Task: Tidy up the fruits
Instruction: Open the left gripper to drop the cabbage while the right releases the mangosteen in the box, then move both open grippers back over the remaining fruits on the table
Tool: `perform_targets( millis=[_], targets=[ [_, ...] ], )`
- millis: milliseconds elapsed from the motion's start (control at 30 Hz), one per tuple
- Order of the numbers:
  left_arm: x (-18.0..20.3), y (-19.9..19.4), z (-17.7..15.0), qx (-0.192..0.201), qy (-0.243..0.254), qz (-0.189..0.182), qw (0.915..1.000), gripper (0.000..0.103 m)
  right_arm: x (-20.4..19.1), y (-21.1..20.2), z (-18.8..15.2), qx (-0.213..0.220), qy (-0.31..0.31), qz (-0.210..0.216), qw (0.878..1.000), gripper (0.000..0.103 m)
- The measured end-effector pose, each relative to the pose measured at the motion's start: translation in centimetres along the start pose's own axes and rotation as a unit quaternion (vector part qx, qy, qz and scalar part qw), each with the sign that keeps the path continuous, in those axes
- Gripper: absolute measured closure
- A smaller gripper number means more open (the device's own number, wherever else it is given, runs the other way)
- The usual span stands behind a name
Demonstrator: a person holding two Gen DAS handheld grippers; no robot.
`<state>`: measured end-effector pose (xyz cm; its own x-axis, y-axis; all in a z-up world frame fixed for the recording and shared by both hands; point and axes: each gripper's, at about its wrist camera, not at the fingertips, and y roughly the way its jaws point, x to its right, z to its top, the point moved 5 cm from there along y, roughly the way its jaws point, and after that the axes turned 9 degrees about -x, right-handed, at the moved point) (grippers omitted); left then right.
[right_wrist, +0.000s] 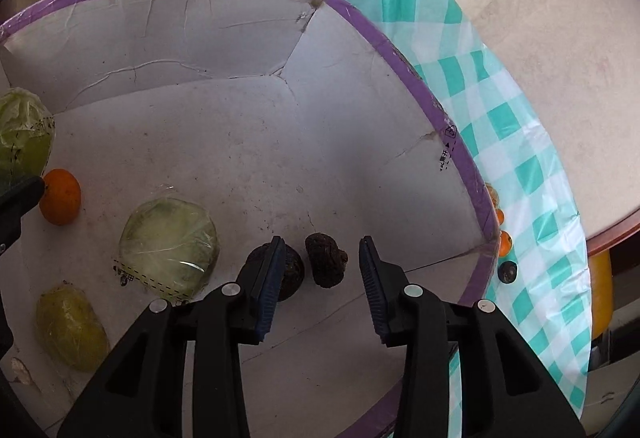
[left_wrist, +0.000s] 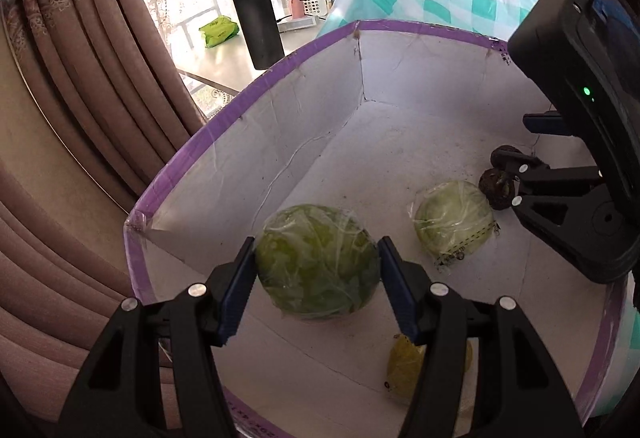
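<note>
While angling down into the white box (left_wrist: 280,126) with the purple rim, clamping the left gripper (left_wrist: 316,242) on the large green head (left_wrist: 316,262), blue pads (left_wrist: 236,290) pressing against its two sides. Showing as a round, leafy, deep green ball, wrapped tightly in clear film catching the light, sitting low near the box's left wall; whether resting on the floor or hanging just above it, impossible to tell. Lying to its right, well apart, the smaller pale head (right_wrist: 170,246), yellowish-white, also film-wrapped, carrying a label strip with a dashed line along its near edge. Hovering beside that, the right gripper (right_wrist: 321,240), fingers standing spread and pinching nothing. Sitting between those fingers, untouched, a dark wrinkled fruit (right_wrist: 326,260), brown-black and lumpy; hiding partly behind the left finger, a second dark fruit (right_wrist: 290,270), rounder. Lying on the box floor too: a bright orange (right_wrist: 60,196) just beside the left gripper's fingertip, and a yellow-green wrapped fruit (right_wrist: 72,326) near the closest wall. Lying outside, on the turquoise checked cloth (right_wrist: 520,166), two small oranges (right_wrist: 505,242) and another dark fruit (right_wrist: 508,272), close against the box's outer wall.
</note>
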<state>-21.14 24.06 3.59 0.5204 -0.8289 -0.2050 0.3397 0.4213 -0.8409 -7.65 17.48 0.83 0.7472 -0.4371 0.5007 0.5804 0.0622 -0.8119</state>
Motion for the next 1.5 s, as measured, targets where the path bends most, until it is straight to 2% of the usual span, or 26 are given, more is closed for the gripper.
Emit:
perform_targets(
  millis=[33,67,100,200,300,433,567,667,767,900,1000,1067,1167,1233,1300,1400,1500],
  targets=[
    [-0.1,0.1,0.0,-0.002,-0.003,0.005,1.0000,0.038,0.0,-0.1,-0.1,0.003,0.000,-0.001,1.000,0.040],
    [-0.3,0.0,0.0,0.000,-0.010,-0.005,0.9999,0.034,-0.1,-0.2,0.0,0.006,-0.003,-0.004,1.000,0.015],
    [-0.4,0.0,0.0,0.001,-0.015,-0.016,0.9997,0.024,-0.1,-0.2,-0.1,0.011,-0.008,-0.011,1.000,0.012],
    [-0.3,0.0,0.0,0.001,-0.013,-0.012,0.9999,0.024,-0.1,-0.4,-0.3,0.017,-0.007,-0.012,1.000,0.012],
    [-0.2,0.0,0.1,0.003,-0.013,-0.003,0.9999,0.019,-0.1,-0.6,-0.4,0.028,-0.003,-0.009,1.000,0.012],
    [0.0,0.0,0.2,0.005,-0.011,0.032,0.9994,0.003,0.1,-0.9,-0.4,0.043,0.006,-0.004,0.999,0.012],
    [-0.2,0.0,0.2,0.000,-0.014,0.039,0.9992,0.002,0.3,-1.3,-0.4,0.065,0.019,-0.002,0.998,0.012],
    [-0.3,-0.1,0.2,-0.003,-0.012,0.066,0.9978,0.002,0.5,-1.7,-0.4,0.089,0.030,0.003,0.996,0.012],
    [-0.5,-0.7,0.5,0.006,-0.009,0.100,0.9949,0.002,0.7,-2.4,-0.6,0.123,0.045,0.027,0.991,0.011],
    [-0.8,-3.2,1.3,0.047,-0.026,0.126,0.9905,0.002,1.8,-3.8,-1.4,0.181,0.078,0.052,0.979,0.011],
    [-0.2,-6.6,1.8,0.118,-0.037,0.142,0.9821,0.002,3.8,-5.4,-2.8,0.237,0.119,0.073,0.962,0.011],
    [0.9,-9.3,2.1,0.174,-0.035,0.144,0.9736,0.002,6.0,-6.3,-4.1,0.274,0.159,0.082,0.945,0.011],
    [3.7,-12.9,2.2,0.254,-0.019,0.134,0.9578,0.002,9.9,-6.6,-6.6,0.306,0.226,0.083,0.921,0.011],
    [6.3,-14.8,2.3,0.299,0.006,0.116,0.9473,0.002,12.5,-5.7,-8.3,0.301,0.270,0.077,0.911,0.011],
    [9.3,-16.2,2.5,0.332,0.037,0.085,0.9388,0.002,15.0,-3.9,-9.8,0.276,0.308,0.071,0.908,0.011],
    [14.6,-17.1,2.9,0.352,0.096,0.021,0.9307,0.002,18.6,-0.7,-12.8,0.233,0.364,0.053,0.900,0.011],
    [19.9,-16.2,3.4,0.339,0.141,-0.060,0.9284,0.002,21.5,2.5,-15.8,0.190,0.407,0.026,0.893,0.011]
  ],
)
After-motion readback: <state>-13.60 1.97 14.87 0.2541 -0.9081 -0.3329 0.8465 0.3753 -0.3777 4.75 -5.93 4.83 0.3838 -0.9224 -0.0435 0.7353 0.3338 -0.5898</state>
